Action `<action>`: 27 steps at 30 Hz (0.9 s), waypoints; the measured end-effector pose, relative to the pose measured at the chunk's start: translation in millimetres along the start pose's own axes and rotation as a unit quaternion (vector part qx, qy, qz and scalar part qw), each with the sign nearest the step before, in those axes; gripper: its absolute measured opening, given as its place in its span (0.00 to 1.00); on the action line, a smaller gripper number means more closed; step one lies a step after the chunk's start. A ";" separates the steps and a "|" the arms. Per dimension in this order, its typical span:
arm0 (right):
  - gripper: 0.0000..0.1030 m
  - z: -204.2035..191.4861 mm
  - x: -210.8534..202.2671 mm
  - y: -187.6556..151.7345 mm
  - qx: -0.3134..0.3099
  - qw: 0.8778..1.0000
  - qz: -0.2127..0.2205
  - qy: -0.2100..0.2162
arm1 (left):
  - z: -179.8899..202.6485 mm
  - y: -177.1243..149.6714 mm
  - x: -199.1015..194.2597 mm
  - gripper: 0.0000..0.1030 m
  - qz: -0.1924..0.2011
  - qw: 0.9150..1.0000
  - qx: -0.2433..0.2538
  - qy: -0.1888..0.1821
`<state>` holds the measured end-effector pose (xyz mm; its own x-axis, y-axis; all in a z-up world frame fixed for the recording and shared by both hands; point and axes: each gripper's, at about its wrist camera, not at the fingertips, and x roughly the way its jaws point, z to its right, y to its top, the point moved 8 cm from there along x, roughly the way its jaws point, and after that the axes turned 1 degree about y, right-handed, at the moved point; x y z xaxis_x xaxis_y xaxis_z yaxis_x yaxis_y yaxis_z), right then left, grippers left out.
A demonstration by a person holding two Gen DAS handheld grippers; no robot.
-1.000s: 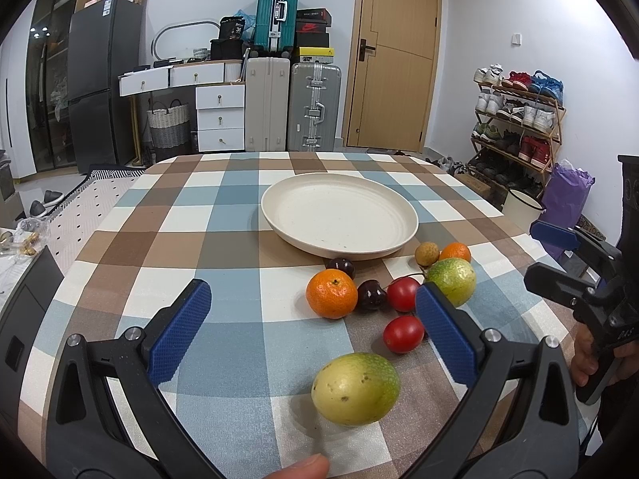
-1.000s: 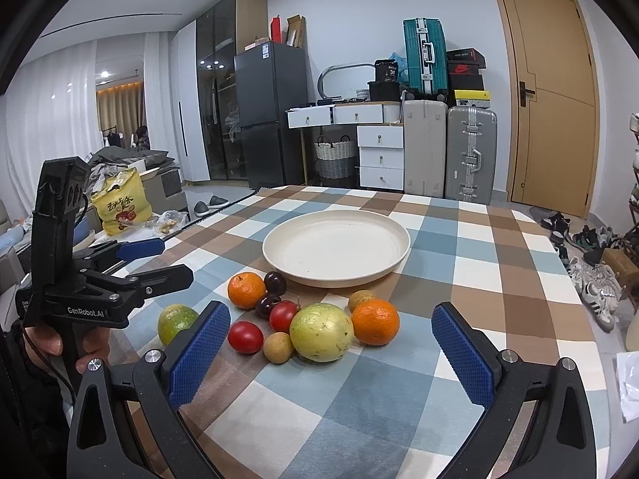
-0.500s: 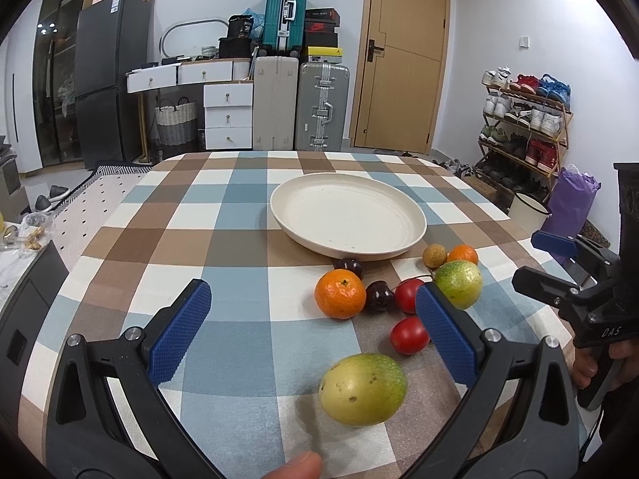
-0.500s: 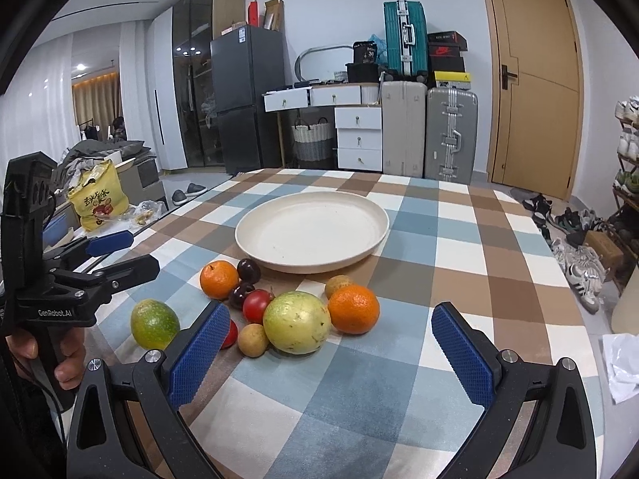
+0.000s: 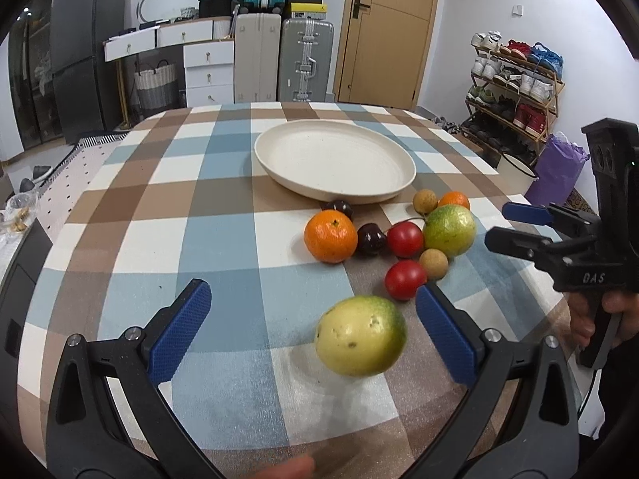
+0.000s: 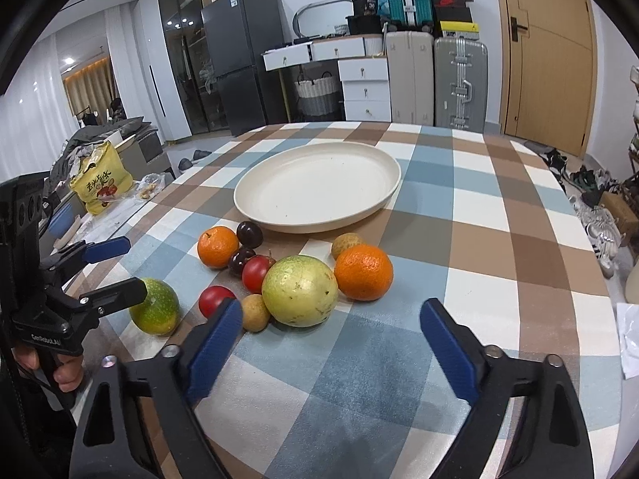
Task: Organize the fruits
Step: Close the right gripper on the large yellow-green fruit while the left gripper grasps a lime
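An empty cream plate point(image 5: 335, 159) point(image 6: 315, 183) sits mid-table. In front of it lies a cluster of fruit: two oranges point(image 5: 330, 235) point(image 6: 363, 272), a large green-yellow fruit point(image 6: 299, 290) point(image 5: 449, 230), red tomatoes point(image 5: 404, 279), dark cherries point(image 5: 371, 239) and small brown longans point(image 5: 433, 263). A second green-yellow fruit point(image 5: 360, 335) point(image 6: 155, 306) lies apart, between the fingers of my open left gripper point(image 5: 311, 331). My right gripper point(image 6: 331, 339) is open and empty, just short of the large fruit.
The checked tablecloth point(image 5: 159, 215) covers the table, whose near edge lies under both grippers. Suitcases point(image 5: 307, 64), drawers and a fridge stand behind; a shoe rack point(image 5: 515, 88) stands at the right.
Both grippers have moved forward toward the fruit. The lone green-yellow fruit now sits further in between the left fingers, and the right gripper is closer to the large fruit.
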<state>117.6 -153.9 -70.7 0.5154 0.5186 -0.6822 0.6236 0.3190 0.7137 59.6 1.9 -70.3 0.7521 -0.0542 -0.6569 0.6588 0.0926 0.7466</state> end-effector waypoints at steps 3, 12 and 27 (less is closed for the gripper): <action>0.80 -1.3 5.5 0.0 -0.003 1.000 -0.011 0.007 | 3.7 -5.1 5.7 0.98 -0.020 0.999 0.000 -0.026; 0.69 -9.9 25.0 4.8 -0.001 0.999 -0.039 0.032 | 9.0 -14.6 17.3 0.91 -0.053 0.998 0.016 -0.041; 0.52 -19.0 45.3 6.7 -0.012 0.997 -0.058 0.046 | 23.6 -15.3 17.4 0.48 -0.064 0.994 0.019 -0.083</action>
<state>133.9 -113.2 -93.8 0.3847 0.5472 -0.7433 0.6610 0.3988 0.6357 63.0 -24.0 -90.7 0.6524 -0.2261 -0.7234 0.7478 0.0369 0.6629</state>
